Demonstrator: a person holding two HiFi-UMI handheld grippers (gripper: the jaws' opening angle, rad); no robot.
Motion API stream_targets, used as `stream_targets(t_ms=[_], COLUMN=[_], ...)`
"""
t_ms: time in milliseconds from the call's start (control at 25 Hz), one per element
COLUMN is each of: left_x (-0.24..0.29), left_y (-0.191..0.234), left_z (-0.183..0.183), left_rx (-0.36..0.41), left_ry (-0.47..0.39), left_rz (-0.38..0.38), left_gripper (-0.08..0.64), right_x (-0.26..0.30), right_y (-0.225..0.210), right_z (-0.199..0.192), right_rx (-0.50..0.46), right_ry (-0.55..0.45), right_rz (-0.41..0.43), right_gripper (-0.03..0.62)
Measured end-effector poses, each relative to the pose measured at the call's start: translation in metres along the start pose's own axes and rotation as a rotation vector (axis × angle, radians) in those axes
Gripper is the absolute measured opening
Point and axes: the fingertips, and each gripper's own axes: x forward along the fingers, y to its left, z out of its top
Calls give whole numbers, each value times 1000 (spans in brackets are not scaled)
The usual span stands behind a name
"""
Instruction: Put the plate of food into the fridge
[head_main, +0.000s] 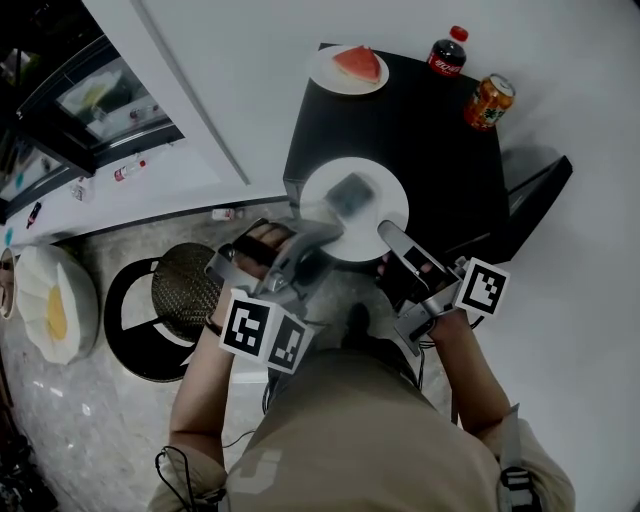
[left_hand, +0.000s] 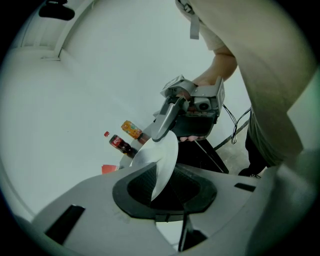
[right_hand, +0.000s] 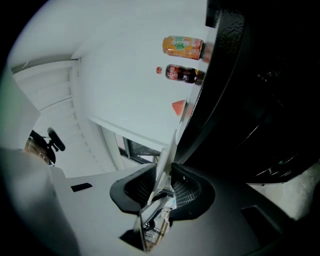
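Note:
The white plate (head_main: 378, 188) carries a grey piece of food (head_main: 350, 193) and sits at the near edge of the black table (head_main: 430, 150). My left gripper (head_main: 322, 235) is shut on the plate's left rim. In the left gripper view the rim (left_hand: 162, 155) is wedged between the pads of the left gripper (left_hand: 162, 185). My right gripper (head_main: 385, 232) is at the near right rim. In the right gripper view the thin rim (right_hand: 167, 155) stands between the pads of the right gripper (right_hand: 161, 182), against one pad, with a slim gap to the other.
At the table's far side are a plate with a watermelon slice (head_main: 347, 68), a cola bottle (head_main: 447, 52) and an orange can (head_main: 488, 102). A round woven stool (head_main: 190, 290) stands on the floor at the left. A dark glass-fronted appliance (head_main: 70, 100) is at the upper left.

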Motion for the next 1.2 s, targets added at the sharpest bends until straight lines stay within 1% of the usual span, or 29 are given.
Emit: stream_targets(t_ms=[280,400,560,760,880,1200], left_x=[-10,-14,-8,-25,-28,-38], left_y=[-7,-11,-14,-23,-26,-31], left_z=[3,4,1,3,3,2], left_rx=[-12,-13,-19,-20,-24,-51], left_ry=[-14,-15,-15,-22,-25,-45], left_rz=[14,13,12,19,24,34], left_gripper=[86,86,86,86,89,91], right_x=[-6,-8,-8,-13,-14,-16], right_y=[2,2,-10,-2,-1,1], right_z=[-11,-15,-16,-33,-37,-48], right_rx=[103,134,186,203,200,232], right_ry=[-27,-29,-23,-25,-25,-35], right_rz=[-4,-8,-12,-14,-21,-53], right_gripper=[80,75,69,64,61,57])
